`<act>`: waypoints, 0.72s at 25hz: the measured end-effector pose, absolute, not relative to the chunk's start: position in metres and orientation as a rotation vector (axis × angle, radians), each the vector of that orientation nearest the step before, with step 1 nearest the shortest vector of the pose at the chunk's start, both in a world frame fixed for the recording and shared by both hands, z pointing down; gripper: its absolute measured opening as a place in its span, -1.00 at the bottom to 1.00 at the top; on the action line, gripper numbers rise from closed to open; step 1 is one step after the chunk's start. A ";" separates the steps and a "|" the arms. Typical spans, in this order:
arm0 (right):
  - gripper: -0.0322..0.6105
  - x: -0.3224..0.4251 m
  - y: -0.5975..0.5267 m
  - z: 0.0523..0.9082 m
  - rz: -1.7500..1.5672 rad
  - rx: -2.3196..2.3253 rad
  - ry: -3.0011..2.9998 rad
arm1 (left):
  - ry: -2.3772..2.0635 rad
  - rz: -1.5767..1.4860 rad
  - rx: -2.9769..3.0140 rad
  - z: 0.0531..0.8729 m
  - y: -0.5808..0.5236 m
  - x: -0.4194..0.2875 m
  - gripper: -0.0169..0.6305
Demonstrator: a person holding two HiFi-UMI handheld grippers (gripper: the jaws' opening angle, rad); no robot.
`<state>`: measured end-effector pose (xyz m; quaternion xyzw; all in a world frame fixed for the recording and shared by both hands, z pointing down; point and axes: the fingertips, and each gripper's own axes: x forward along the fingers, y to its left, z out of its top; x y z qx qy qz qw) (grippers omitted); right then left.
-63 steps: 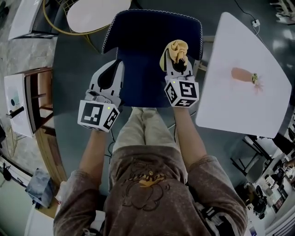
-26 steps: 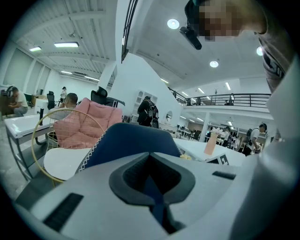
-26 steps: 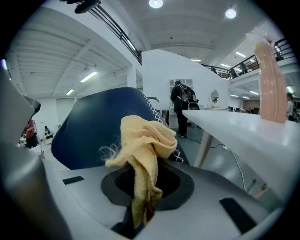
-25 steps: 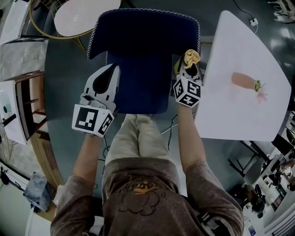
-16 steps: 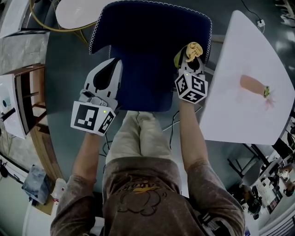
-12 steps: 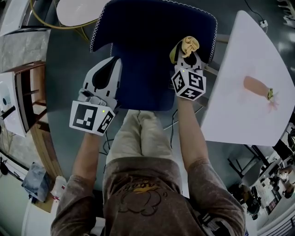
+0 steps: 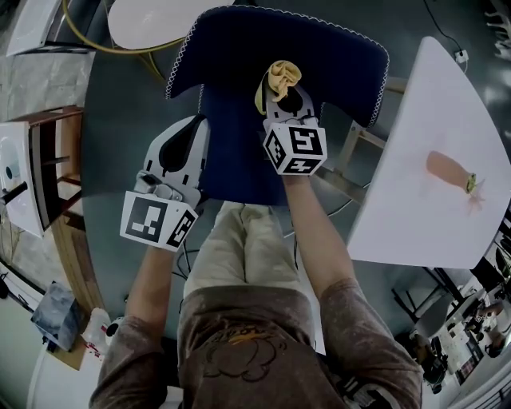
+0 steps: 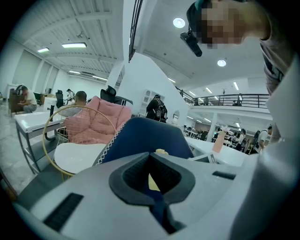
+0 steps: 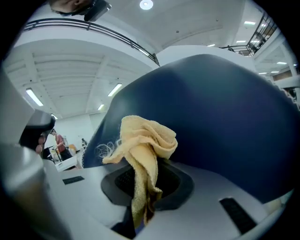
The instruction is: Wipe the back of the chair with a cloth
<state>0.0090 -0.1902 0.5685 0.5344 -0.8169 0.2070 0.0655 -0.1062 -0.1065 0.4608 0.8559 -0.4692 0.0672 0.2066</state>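
The dark blue chair (image 7: 235, 160) stands in front of me, its curved back (image 7: 335, 48) at the far side. My right gripper (image 7: 286, 94) is shut on a crumpled yellow cloth (image 7: 279, 78) and holds it near the middle of the chair back's inner face. In the right gripper view the cloth (image 9: 143, 150) bunches out of the right gripper (image 9: 143, 197), close against the blue back (image 9: 225, 122). My left gripper (image 7: 180, 148) hangs shut with nothing in it over the seat's left edge. The left gripper view shows the chair back (image 8: 140, 138) beyond the left gripper (image 8: 152, 187).
A white table (image 7: 431, 216) carrying a small orange-pink object (image 7: 449, 169) stands close on the right. A round white table with a gold frame (image 7: 152, 20) is behind the chair on the left, beside a pink cushioned seat (image 8: 96, 124). A wooden shelf (image 7: 56, 160) sits further left.
My right gripper has carried the cloth leftward along the chair back, from its right edge toward the middle. The left gripper has stayed about where it was.
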 end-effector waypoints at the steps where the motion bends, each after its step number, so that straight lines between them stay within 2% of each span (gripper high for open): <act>1: -0.68 -0.002 -0.190 0.569 0.627 1.578 -2.487 | -1.313 0.188 2.379 0.462 -0.106 -0.110 -0.94; 7: -0.68 -0.057 -0.190 0.572 0.630 1.366 -2.601 | -1.361 0.186 2.336 0.466 -0.101 -0.130 -0.94; 18: -0.68 -0.101 -0.188 0.572 0.675 1.270 -2.680 | -1.407 0.211 2.306 0.473 -0.095 -0.153 -0.94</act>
